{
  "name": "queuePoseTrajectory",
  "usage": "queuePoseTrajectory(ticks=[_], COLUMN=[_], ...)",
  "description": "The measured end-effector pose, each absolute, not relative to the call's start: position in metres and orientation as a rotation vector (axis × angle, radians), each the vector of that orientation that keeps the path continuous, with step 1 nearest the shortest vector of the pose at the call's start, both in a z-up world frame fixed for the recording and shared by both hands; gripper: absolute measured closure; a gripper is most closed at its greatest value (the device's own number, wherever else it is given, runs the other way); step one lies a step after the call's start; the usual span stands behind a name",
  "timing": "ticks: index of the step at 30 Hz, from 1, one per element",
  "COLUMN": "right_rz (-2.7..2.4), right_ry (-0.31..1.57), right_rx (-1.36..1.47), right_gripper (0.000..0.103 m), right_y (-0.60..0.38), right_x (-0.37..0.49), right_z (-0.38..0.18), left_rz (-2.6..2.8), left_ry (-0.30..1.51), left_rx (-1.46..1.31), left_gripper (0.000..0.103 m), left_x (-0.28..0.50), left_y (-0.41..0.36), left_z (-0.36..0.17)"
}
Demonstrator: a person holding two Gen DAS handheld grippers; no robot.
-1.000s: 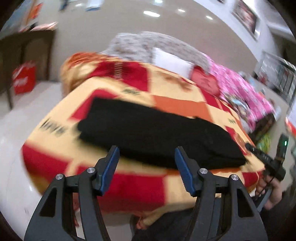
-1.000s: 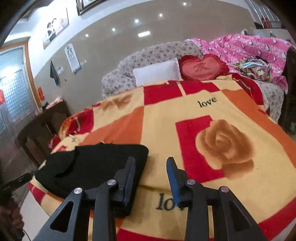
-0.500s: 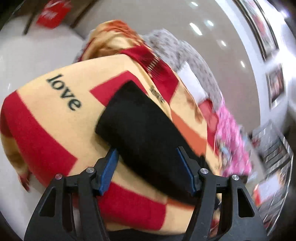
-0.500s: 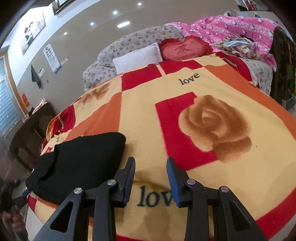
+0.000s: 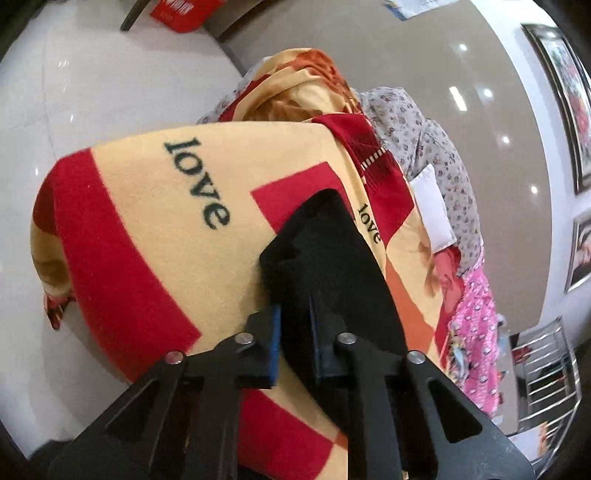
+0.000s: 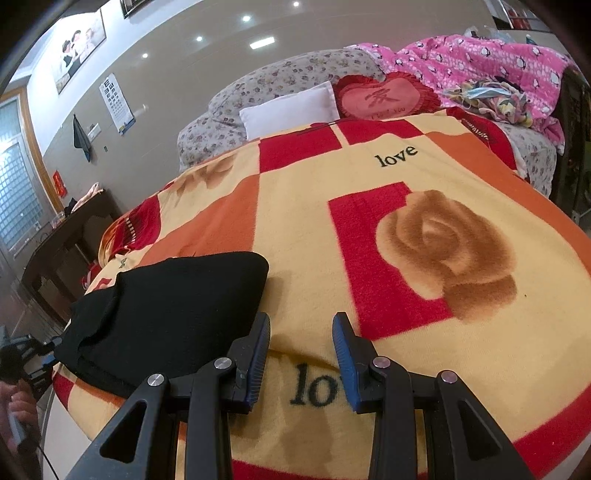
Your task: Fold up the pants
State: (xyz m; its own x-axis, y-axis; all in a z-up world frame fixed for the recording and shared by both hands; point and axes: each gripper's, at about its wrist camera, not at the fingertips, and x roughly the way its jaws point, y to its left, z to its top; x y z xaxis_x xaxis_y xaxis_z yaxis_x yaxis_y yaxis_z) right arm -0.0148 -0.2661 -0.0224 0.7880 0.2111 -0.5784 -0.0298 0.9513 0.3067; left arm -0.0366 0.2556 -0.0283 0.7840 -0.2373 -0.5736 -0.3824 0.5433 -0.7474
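Note:
Folded black pants (image 5: pixel 332 266) lie on the bed's red and yellow "love" blanket (image 5: pixel 147 221), near its edge. My left gripper (image 5: pixel 295 328) is at the pants' near end; its jaws are closing, and a bunch of black fabric is pinched between the blue pads. In the right wrist view the pants (image 6: pixel 177 306) lie left of my right gripper (image 6: pixel 301 339). That gripper hovers open over the blanket (image 6: pixel 406 166) beside the pants' right end, with nothing between its fingers. A hand (image 6: pixel 16 417) shows at the far left edge.
A white pillow (image 6: pixel 291 110), a red heart cushion (image 6: pixel 384 98) and a pink quilt (image 6: pixel 480 55) lie at the head of the bed. A dark wooden table (image 6: pixel 66 236) stands to the left. Glossy white floor (image 5: pixel 74 92) and a red box (image 5: pixel 181 11) lie beyond the bed's corner.
My left gripper rolled and came in on the end of the pants; its jaws went from wide apart to pinching the fabric. The right gripper stayed open and hardly moved.

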Motion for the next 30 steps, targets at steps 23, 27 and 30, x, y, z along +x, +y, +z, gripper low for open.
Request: queuePoseTrajectory(ticks=[23,27,30], right_rz=[0.906,0.987,0.907], right_ry=[0.508,0.531,0.569], right_rx=[0.671,0.727,0.714], right_gripper=[0.053,0.046,0.044], right_y=[-0.211,-0.215,-0.223], right_x=[-0.014,-0.016,-0.016], right_z=[0.047,0.037,0.028], left_rz=[-0.362,-0.426,-0.463], left_ry=[0.251,0.242,0.229], left_rx=[0.201,0.302,0.330], left_gripper=[0.093,0.093,0.093], left_x=[-0.103,-0.112,-0.122], left_y=[0.018,-0.012,-0.028], left_z=[0.047,0.042,0.044])
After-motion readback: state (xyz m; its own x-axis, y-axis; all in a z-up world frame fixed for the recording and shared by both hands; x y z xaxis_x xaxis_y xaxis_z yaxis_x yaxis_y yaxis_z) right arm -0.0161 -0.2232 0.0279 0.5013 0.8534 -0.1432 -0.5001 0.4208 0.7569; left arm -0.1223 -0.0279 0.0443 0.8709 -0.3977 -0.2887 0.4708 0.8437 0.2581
